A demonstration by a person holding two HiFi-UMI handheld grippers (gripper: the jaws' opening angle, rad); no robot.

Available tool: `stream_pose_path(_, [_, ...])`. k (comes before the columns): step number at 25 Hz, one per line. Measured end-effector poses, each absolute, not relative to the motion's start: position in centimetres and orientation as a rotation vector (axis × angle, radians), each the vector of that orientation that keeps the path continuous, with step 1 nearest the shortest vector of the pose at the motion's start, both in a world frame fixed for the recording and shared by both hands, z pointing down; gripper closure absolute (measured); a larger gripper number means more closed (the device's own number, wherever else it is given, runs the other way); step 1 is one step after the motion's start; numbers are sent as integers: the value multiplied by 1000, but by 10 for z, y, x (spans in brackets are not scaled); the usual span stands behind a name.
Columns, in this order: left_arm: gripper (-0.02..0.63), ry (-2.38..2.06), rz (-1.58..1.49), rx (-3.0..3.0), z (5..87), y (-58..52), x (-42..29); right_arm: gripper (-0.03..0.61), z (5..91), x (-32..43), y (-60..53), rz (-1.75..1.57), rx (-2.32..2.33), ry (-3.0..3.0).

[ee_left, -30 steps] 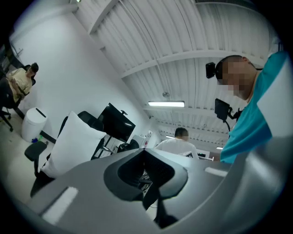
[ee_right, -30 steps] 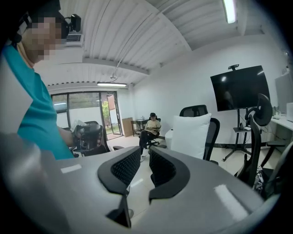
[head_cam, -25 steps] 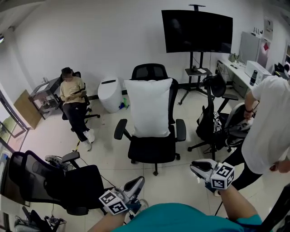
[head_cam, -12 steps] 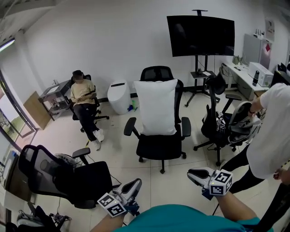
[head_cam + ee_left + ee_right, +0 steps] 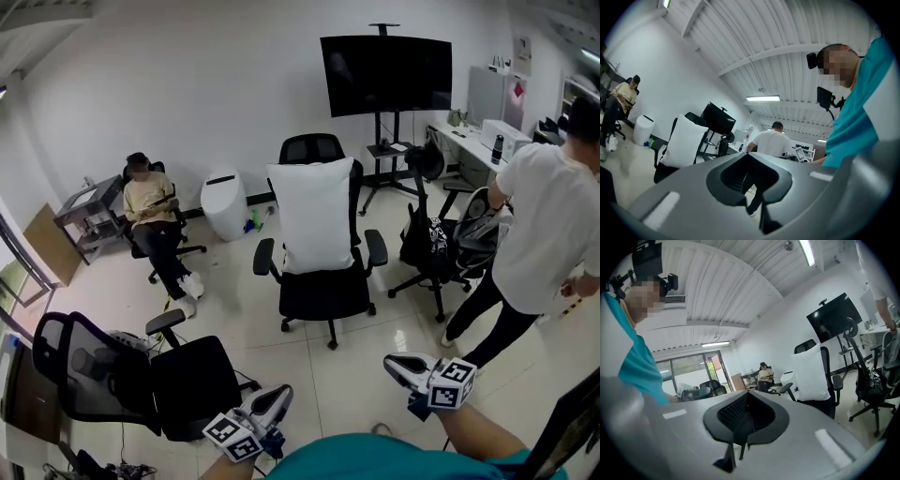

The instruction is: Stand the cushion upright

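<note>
Item 1, cushion (image 5: 314,216): white, rectangular, stands upright on its short edge on seat of black office chair (image 5: 323,292), back face leaning on backrest; headrest shows above its top edge, armrests either side. Loc.: mid-room, in front of the wall w/ the TV, well apart from both grippers. Item 2, left gripper (image 5: 279,396): low in head view, bottom centre-left, marker cube at its rear; own view shows jaws brought together, tips meeting, nothing btwn them. Item 3, right gripper (image 5: 394,364): bottom centre-right of head view, marker cube behind; jaws have just been closing and now sit fully together, nothing btwn them. Both grippers held over bare pale tile floor (image 5: 234,309), pointing roughly toward the chair. Item 4, TV (image 5: 384,73): large dark screen on wheeled stand, behind and right of cushion chair. Item 5, seated person (image 5: 153,211): yellow top, dark trousers, on a chair by left wall. Item 6, white bin (image 5: 223,202): rounded, btwn seated person and cushion chair, near wall. Item 7, standing person (image 5: 542,225): white T-shirt, dark trousers, at right, bent toward a second black chair (image 5: 439,251) loaded w/ dark gear. Item 8, mesh-back chair (image 5: 173,382): black, near left foreground, just beside left gripper. Item 9, teal shirt (image 5: 375,457): wearer's own, bottom edge.
</note>
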State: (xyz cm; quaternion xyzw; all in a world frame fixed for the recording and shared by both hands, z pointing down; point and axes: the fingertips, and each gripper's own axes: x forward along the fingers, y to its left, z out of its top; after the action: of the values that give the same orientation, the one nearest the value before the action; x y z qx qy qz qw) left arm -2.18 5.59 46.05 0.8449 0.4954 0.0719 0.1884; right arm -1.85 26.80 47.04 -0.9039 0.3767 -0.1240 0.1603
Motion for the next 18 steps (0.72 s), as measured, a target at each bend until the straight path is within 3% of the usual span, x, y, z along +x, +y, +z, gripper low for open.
stream_pose_path(18, [601,1302,209,2338,468,142,-66,578,481,-63,327,-406,-2599,1226])
